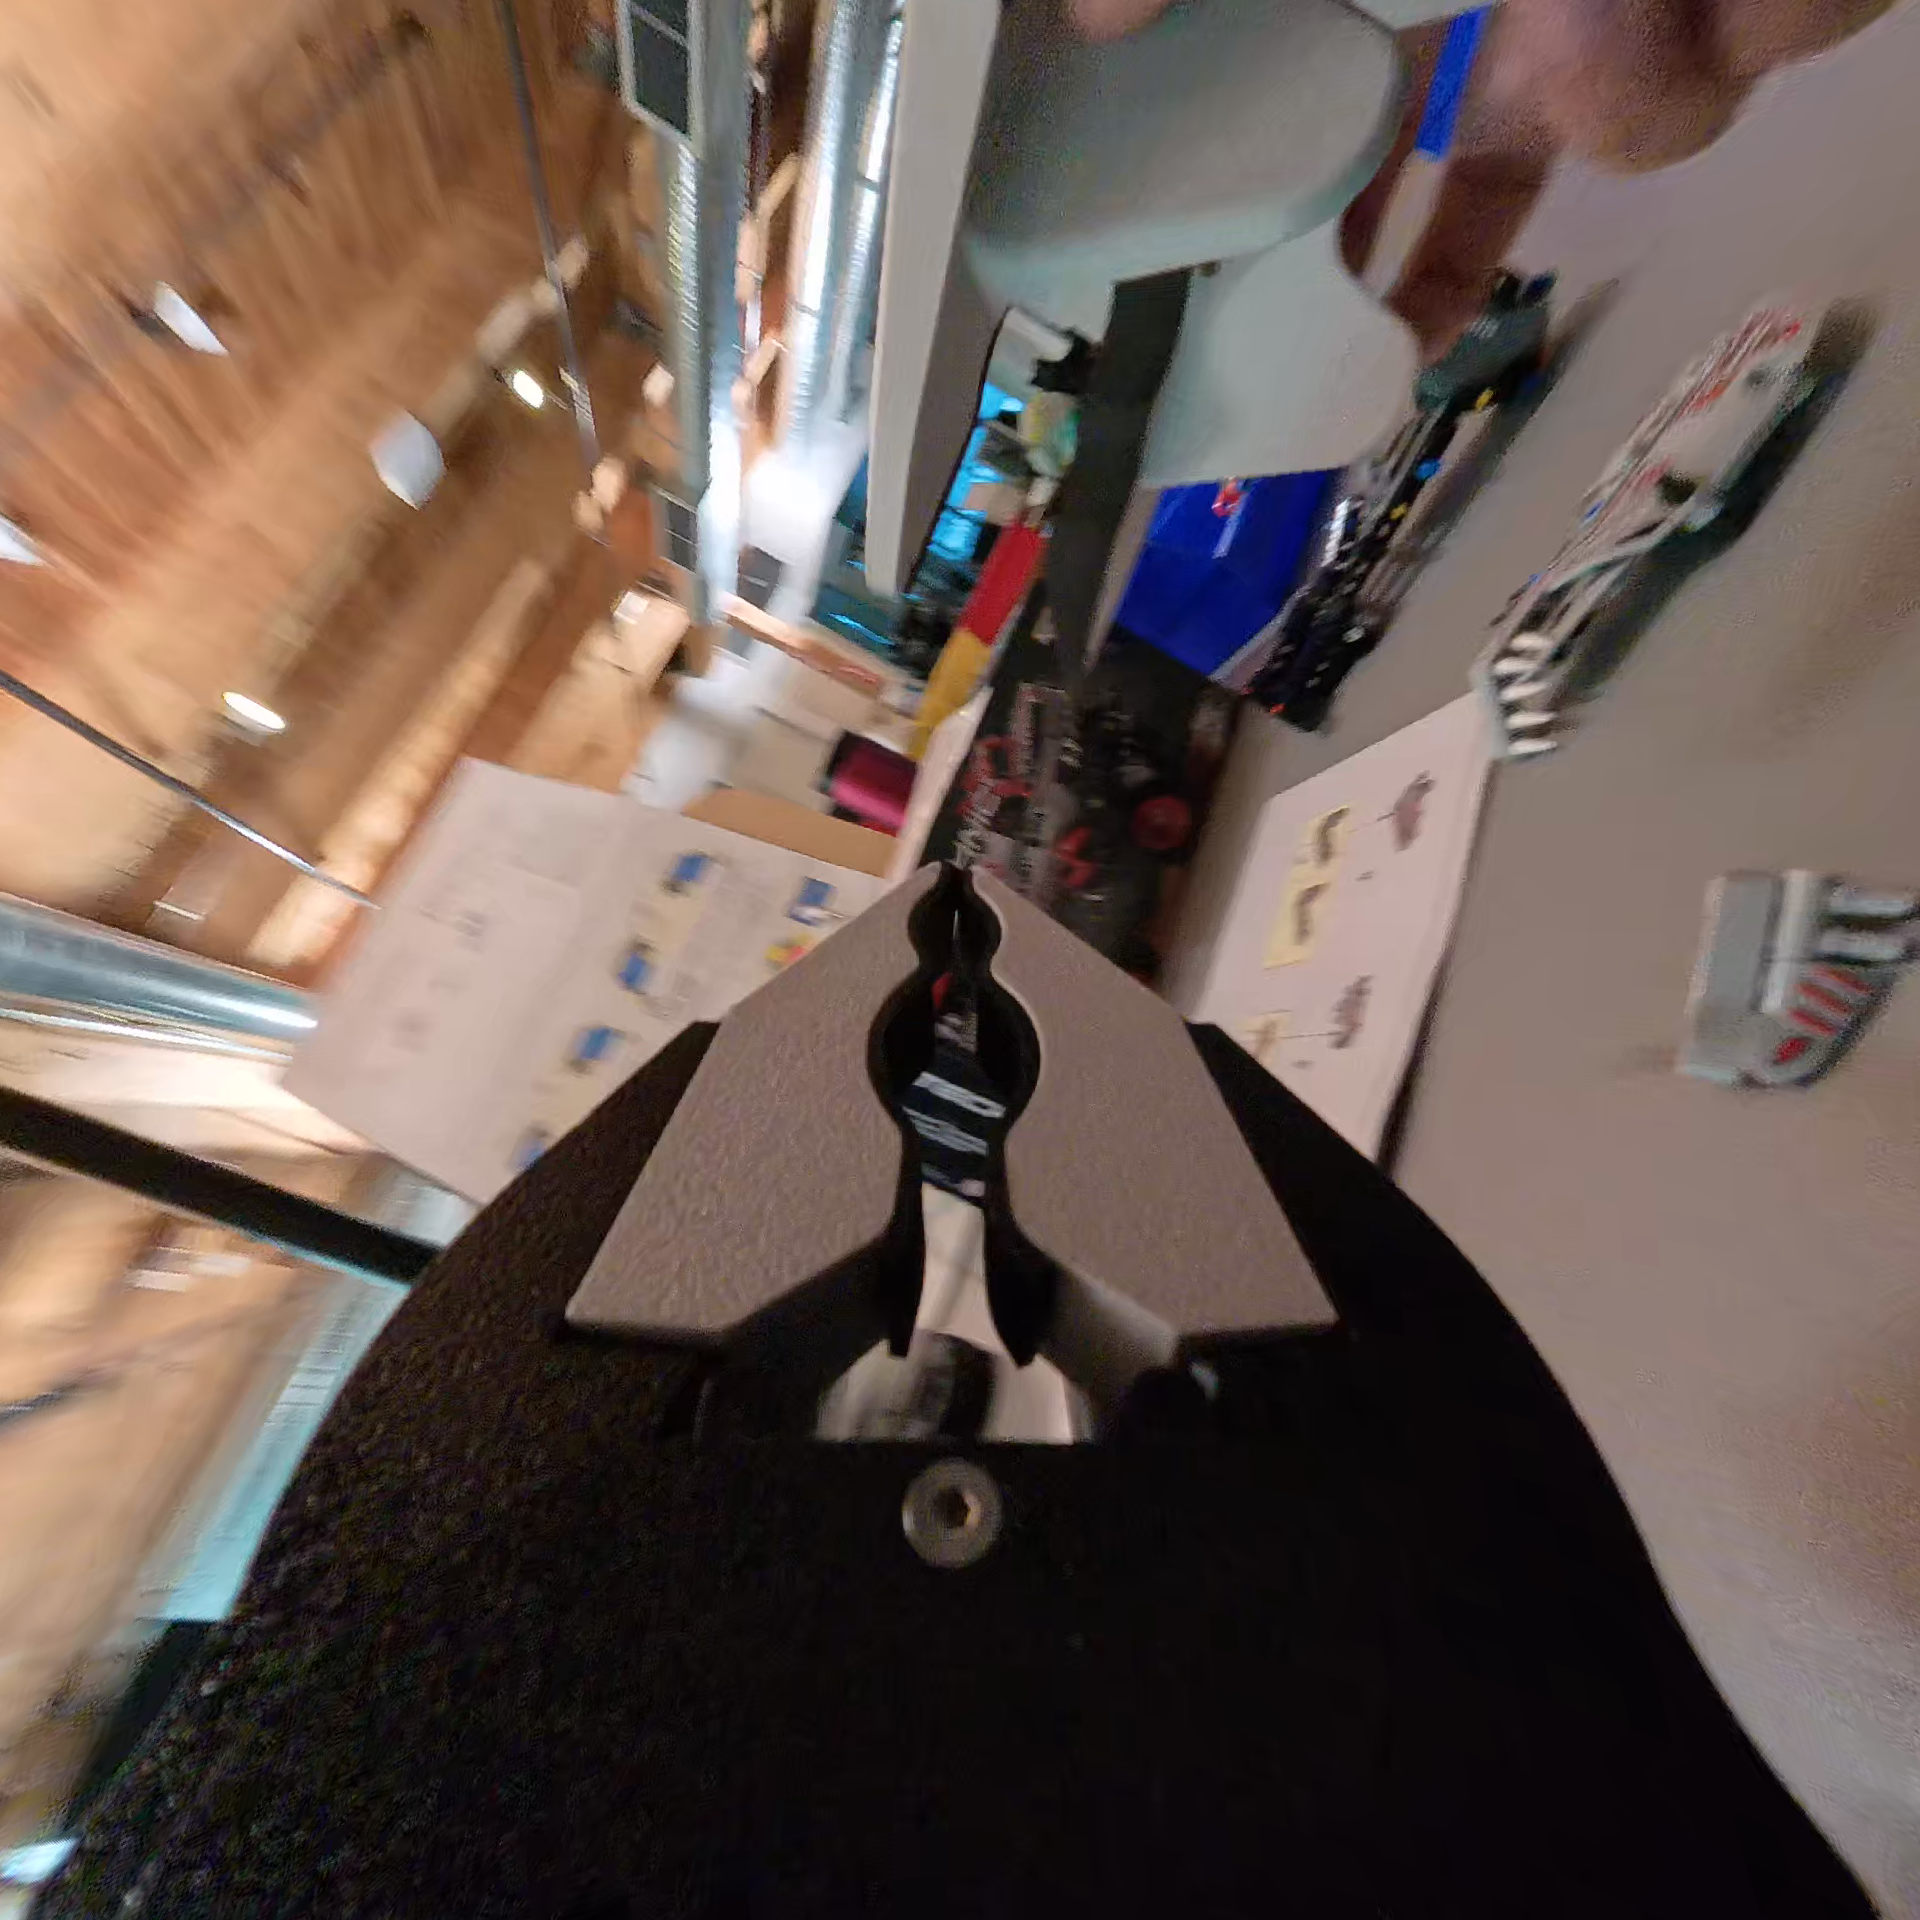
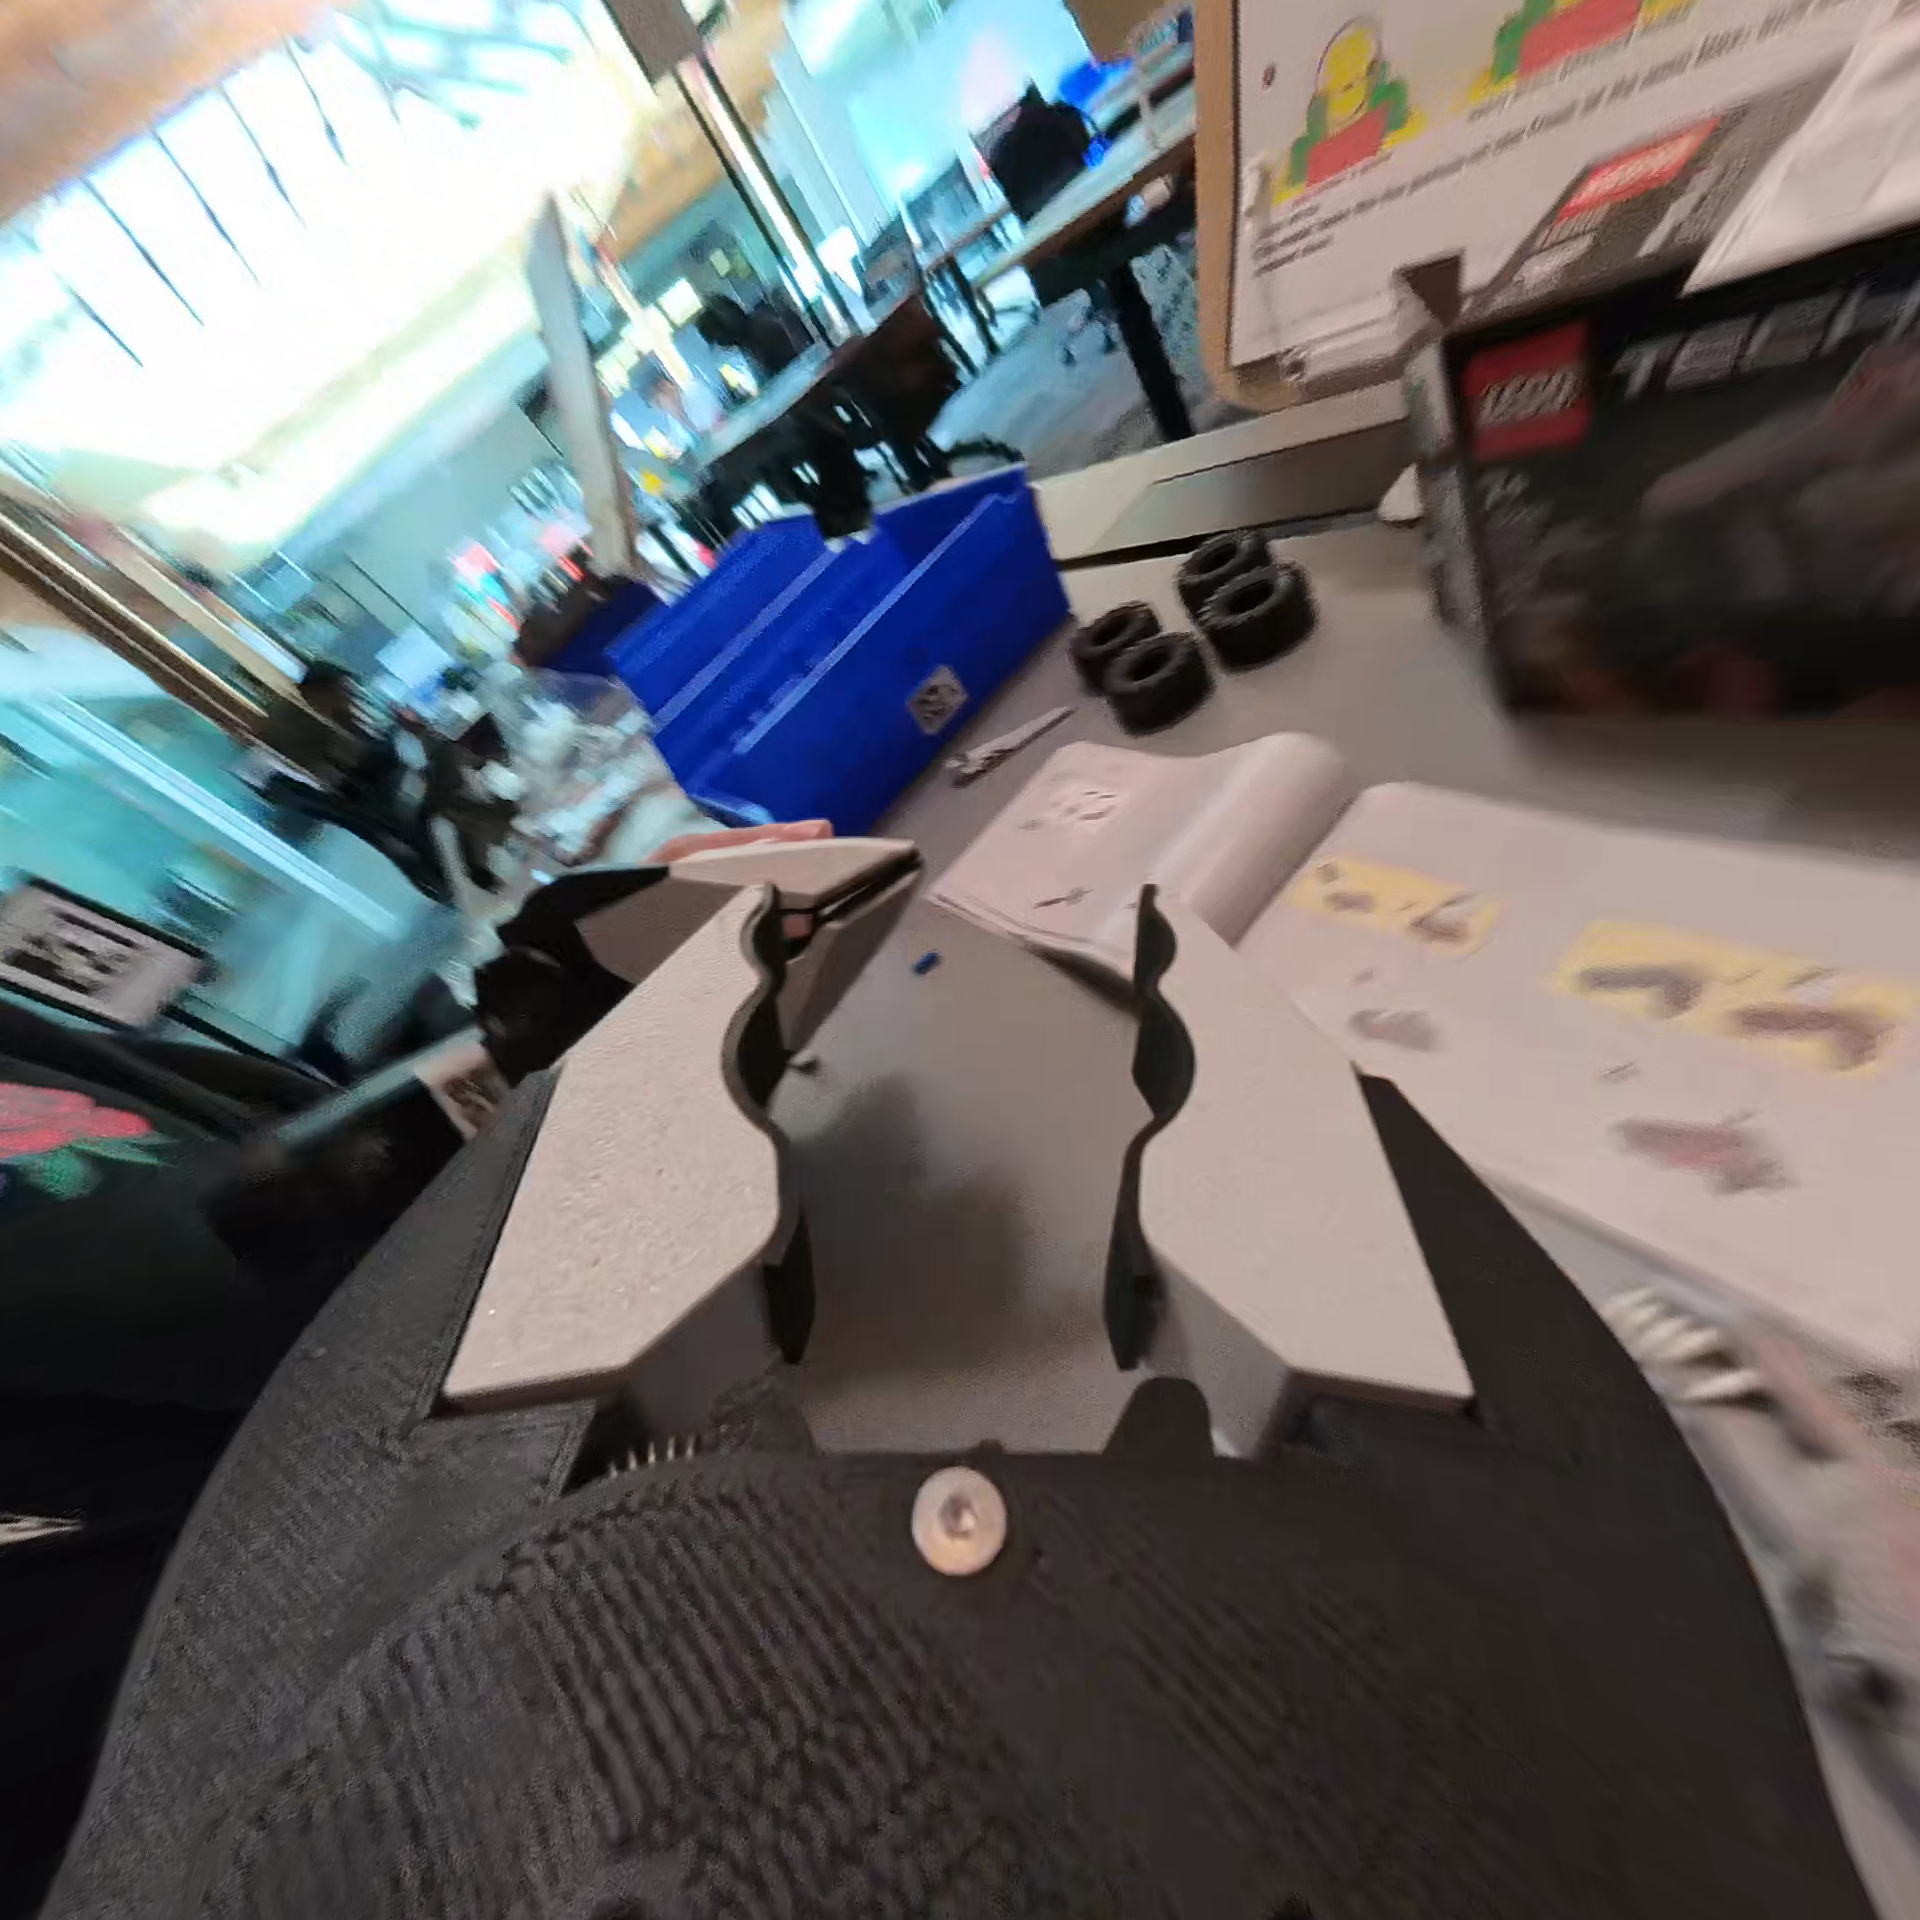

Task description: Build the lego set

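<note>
Small red-and-black lego piece (image 2: 798, 923) pinched in left tongs (image 1: 954, 883), lifted clear of tabletop (image 2: 966, 1049). Right tongs (image 2: 956, 914) spread wide, empty. Instruction booklet (image 2: 1558, 997) open alongside, four black tyres (image 2: 1195, 634) beyond. Advice: check booklet step, keep pinch firm, align studs before pressing.

blue storage bins (image 2: 862, 665) are noted at the grey table's (image 2: 1403, 717) far edge, with other desks (image 2: 1049, 223) seen beyond.

- Grey fingers (image 2: 1236, 1184) on a black textured body
- Blue bins (image 2: 862, 675), upper middle
- Black tyres (image 2: 1153, 665) on the pale grey worktop (image 2: 1455, 748)
- White instruction booklet (image 2: 1579, 1039) with yellow patches, right
- Black box (image 2: 1704, 499) with a red logo square, upper right
</note>
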A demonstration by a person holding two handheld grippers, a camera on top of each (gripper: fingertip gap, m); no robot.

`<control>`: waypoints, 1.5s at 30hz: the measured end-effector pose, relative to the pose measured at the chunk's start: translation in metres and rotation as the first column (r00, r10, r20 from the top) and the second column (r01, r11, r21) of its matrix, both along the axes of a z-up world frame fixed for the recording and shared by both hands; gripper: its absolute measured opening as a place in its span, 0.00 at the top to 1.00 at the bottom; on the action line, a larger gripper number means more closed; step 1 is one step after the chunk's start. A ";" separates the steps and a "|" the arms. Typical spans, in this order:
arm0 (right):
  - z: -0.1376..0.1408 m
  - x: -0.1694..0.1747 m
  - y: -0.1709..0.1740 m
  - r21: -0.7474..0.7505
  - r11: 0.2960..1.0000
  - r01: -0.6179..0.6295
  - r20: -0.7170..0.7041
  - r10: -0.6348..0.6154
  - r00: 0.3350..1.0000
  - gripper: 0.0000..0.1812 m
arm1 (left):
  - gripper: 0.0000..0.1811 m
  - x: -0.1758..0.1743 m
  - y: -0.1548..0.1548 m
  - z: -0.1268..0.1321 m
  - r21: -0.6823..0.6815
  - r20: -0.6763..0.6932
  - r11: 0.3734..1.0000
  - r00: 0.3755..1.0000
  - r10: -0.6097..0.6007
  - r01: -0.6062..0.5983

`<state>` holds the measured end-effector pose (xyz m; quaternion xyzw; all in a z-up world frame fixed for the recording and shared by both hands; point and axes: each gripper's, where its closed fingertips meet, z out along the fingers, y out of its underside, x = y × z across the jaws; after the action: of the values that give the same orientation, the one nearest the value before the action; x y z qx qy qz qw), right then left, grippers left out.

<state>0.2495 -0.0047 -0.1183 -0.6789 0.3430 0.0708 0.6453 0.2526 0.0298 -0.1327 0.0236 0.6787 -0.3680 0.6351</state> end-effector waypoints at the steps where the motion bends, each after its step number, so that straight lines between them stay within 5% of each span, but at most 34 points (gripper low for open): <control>1: -0.003 -0.008 0.002 0.074 0.997 0.006 -0.050 -0.002 0.999 0.67 | 1.00 -0.004 -0.005 0.004 0.052 0.083 0.998 0.996 0.021 -0.026; 6: -0.005 -0.030 0.008 0.352 0.936 0.012 -0.206 0.065 0.976 0.79 | 1.00 -0.024 -0.022 0.024 0.137 0.361 0.986 0.932 0.037 -0.092; 9: 0.003 -0.035 0.006 0.436 0.900 0.014 -0.217 0.090 0.972 0.89 | 1.00 -0.029 -0.025 0.028 0.167 0.430 0.978 0.902 0.043 -0.126; 15: 0.018 -0.040 0.001 0.558 0.830 0.015 -0.238 0.143 0.961 0.93 | 1.00 -0.037 -0.033 0.030 0.228 0.523 0.960 0.852 0.023 -0.165; 24: 0.014 -0.041 0.001 0.564 0.825 0.028 -0.266 0.148 0.953 0.96 | 1.00 -0.042 -0.036 0.027 0.273 0.562 0.945 0.827 -0.005 -0.179; 40: -0.007 -0.029 -0.001 0.368 0.929 0.033 -0.180 0.037 0.983 1.00 | 1.00 -0.037 -0.031 0.015 0.309 0.508 0.938 0.861 -0.022 -0.159; 45: 0.001 -0.030 -0.004 0.511 0.859 0.046 -0.269 0.109 0.957 0.99 | 1.00 -0.035 -0.031 0.014 0.331 0.522 0.926 0.853 -0.019 -0.182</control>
<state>0.2194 -0.0082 -0.1177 -0.4710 0.3909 0.2682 0.7439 0.2173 -0.0012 -0.1185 0.2104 0.5407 -0.1866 0.7928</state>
